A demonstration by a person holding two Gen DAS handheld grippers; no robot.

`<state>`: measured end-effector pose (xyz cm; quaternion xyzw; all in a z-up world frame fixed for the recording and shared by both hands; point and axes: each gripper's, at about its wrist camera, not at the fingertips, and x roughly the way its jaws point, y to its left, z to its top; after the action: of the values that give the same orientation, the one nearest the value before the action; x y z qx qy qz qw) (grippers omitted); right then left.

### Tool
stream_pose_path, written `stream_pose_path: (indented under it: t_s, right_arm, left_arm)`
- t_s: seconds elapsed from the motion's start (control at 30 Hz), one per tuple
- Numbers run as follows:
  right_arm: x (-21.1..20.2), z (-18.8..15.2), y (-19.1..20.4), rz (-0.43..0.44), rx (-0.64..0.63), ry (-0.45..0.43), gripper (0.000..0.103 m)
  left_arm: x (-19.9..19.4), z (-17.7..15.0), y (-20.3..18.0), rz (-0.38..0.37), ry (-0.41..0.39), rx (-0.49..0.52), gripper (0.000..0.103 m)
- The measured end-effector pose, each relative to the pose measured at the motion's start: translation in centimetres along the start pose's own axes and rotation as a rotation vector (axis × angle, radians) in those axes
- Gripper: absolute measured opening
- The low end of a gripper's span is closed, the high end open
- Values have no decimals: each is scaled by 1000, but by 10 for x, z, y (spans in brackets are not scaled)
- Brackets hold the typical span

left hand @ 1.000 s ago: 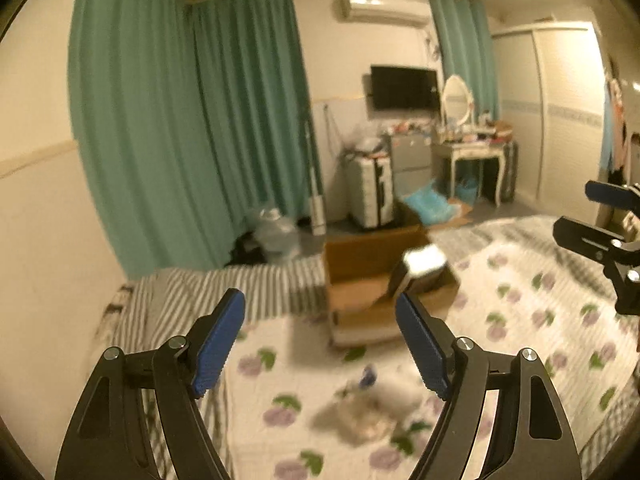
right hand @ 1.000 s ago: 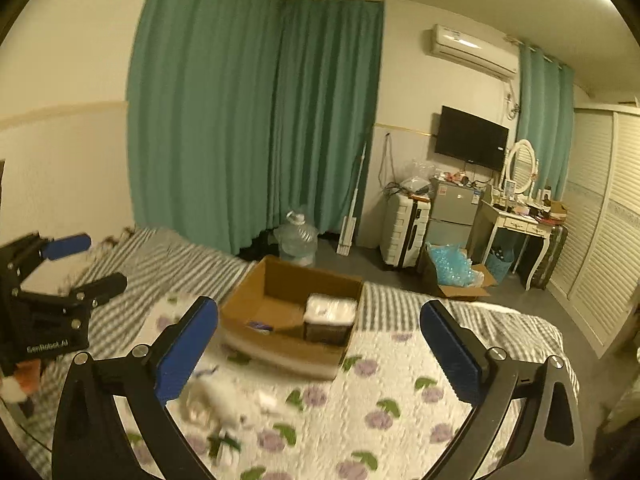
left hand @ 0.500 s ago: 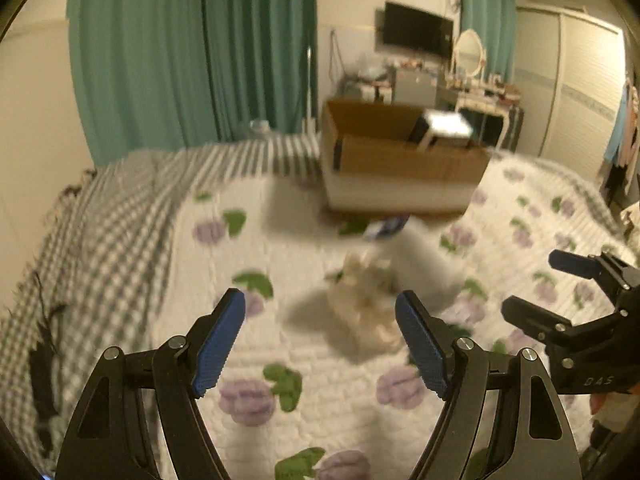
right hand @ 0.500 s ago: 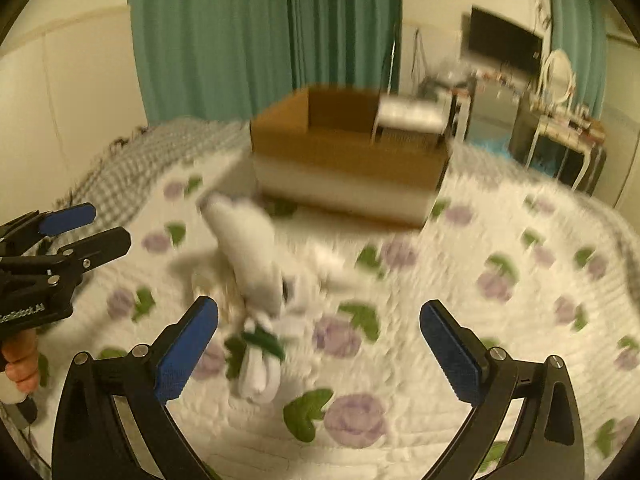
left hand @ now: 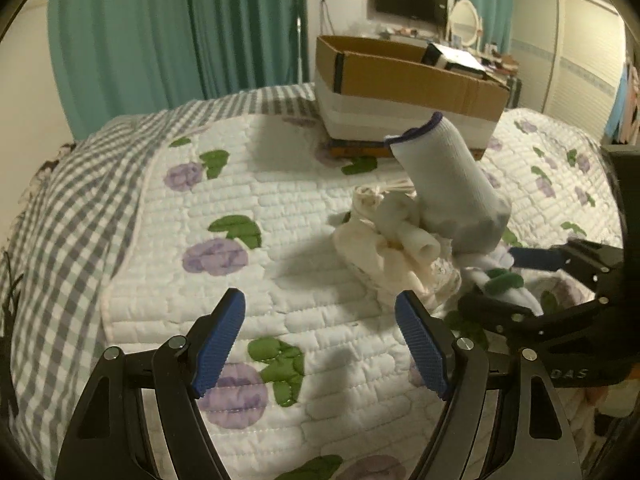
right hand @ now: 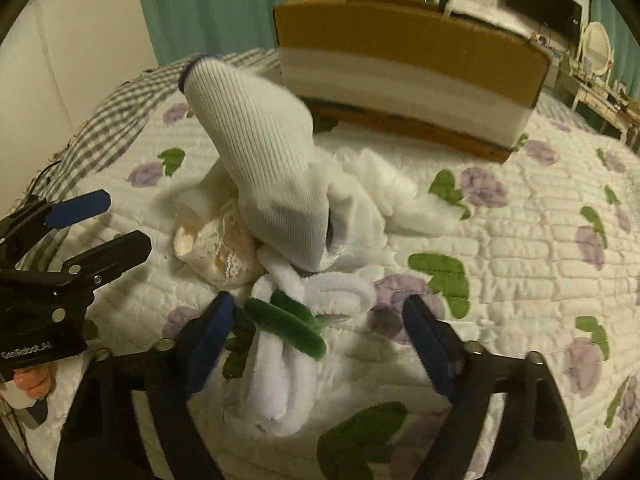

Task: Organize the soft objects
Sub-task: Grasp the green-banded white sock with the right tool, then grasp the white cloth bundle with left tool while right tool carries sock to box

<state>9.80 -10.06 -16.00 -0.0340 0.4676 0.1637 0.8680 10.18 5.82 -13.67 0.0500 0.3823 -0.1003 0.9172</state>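
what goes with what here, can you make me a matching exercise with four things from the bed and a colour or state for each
Things:
1. ribbed sock
2. cardboard box
3. fuzzy sock
4. left gripper

Descriptions:
A. brown above, white band below
B. open, over bare quilt
C. sticks up, dark blue cuff
D. pale, with green stripes, between the right gripper's fingers

Pairs: 1-C, 2-A, 3-D, 4-B
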Motion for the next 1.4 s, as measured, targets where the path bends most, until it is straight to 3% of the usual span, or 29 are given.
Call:
stream_pose_path:
  t_s: [0.13,0.33,0.37,0.4,0.73,0.97,1.0,1.03,1.13,1.4]
  right_arm:
    - [7,0,0,13,-2,25,52]
    - [-6,-3,2,17,-17,-1,47]
    - [-11,-4,0,12,-19,-7,36]
    - [-14,-5,-1,8,-18,-11,31]
    - [-48,0,-39,-47,59,-80,31]
    - [-48,8,-60,-59,120,-101,31]
    - [-47,9,-61,-59,121,-101,31]
    - [-46,8,-62,-60,120,-100,31]
    - [-45,7,-63,-56,123,-97,31]
    - [-59,1,-62,-50,123,-124,31]
  left_arm:
    - [-2,0,-6,10,-7,30,78]
    - [-1,0,-11,-17,0,37,78]
    - [0,0,-12,-26,3,37,78]
    - [0,-1,-14,-32,6,37,78]
    - [22,4,-38,-103,38,6,78]
    - [46,10,-44,-97,45,0,75]
    - [46,10,-45,-102,36,9,71]
    - [45,10,-46,-110,32,18,56]
    - [45,10,-46,-128,43,20,39]
    - [19,2,-38,-146,33,-12,22]
